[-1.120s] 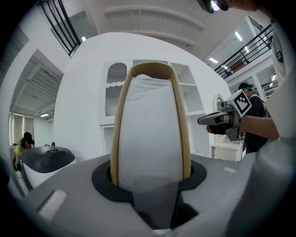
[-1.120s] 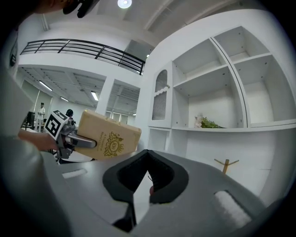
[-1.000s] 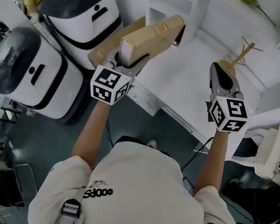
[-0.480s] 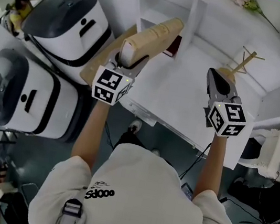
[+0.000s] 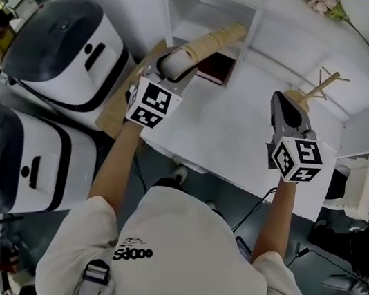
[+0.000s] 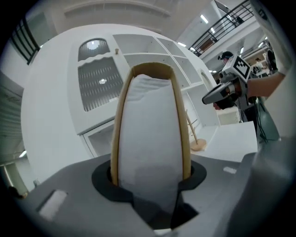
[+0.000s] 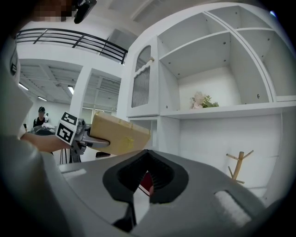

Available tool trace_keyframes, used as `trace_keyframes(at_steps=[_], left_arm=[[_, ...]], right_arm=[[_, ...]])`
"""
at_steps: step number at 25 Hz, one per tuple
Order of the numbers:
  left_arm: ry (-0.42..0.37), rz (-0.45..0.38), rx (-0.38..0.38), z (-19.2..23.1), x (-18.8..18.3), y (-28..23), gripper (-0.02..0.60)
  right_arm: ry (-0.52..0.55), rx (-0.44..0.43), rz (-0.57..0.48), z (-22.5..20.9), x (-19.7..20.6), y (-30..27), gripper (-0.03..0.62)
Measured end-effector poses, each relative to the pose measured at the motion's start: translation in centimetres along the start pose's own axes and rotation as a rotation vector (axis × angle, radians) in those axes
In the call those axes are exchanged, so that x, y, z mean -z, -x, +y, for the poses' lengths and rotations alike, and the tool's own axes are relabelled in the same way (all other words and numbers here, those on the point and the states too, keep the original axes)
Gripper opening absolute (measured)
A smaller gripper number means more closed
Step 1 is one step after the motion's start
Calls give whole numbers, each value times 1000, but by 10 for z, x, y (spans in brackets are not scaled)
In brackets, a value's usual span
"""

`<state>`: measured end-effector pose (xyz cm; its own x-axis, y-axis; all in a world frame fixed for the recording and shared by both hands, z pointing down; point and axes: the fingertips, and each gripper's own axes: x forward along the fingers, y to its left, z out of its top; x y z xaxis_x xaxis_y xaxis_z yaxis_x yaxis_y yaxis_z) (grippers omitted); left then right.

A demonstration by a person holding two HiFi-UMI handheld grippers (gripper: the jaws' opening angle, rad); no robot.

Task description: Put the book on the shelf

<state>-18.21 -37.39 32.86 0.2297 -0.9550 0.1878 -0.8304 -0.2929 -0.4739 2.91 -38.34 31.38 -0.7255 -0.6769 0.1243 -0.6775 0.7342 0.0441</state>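
Note:
A thick tan book with white page edges is clamped at its near end by my left gripper, which is shut on it. The book's far end reaches the mouth of an open compartment of the white shelf unit. In the right gripper view the book hangs in the air left of the shelf. My right gripper hovers over the white counter, apart from the book, its jaws together with nothing between them. A dark red book lies flat by the compartment.
A small wooden peg stand sits on the counter ahead of the right gripper. Flowers rest on a higher shelf. Two big white-and-black machines stand at the left, with a tan board leaning beside them.
The left gripper has carried the tan book forward and up toward the shelf compartment, and the book now points into its mouth. The right gripper has hardly moved.

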Motion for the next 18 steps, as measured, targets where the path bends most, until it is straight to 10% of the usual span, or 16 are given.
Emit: trace_keyframes(at_steps=[18], left_arm=[[-527,99,79,19,40,-87,242]], right_arm=[[-167,179,105,-6,48,-52,2]])
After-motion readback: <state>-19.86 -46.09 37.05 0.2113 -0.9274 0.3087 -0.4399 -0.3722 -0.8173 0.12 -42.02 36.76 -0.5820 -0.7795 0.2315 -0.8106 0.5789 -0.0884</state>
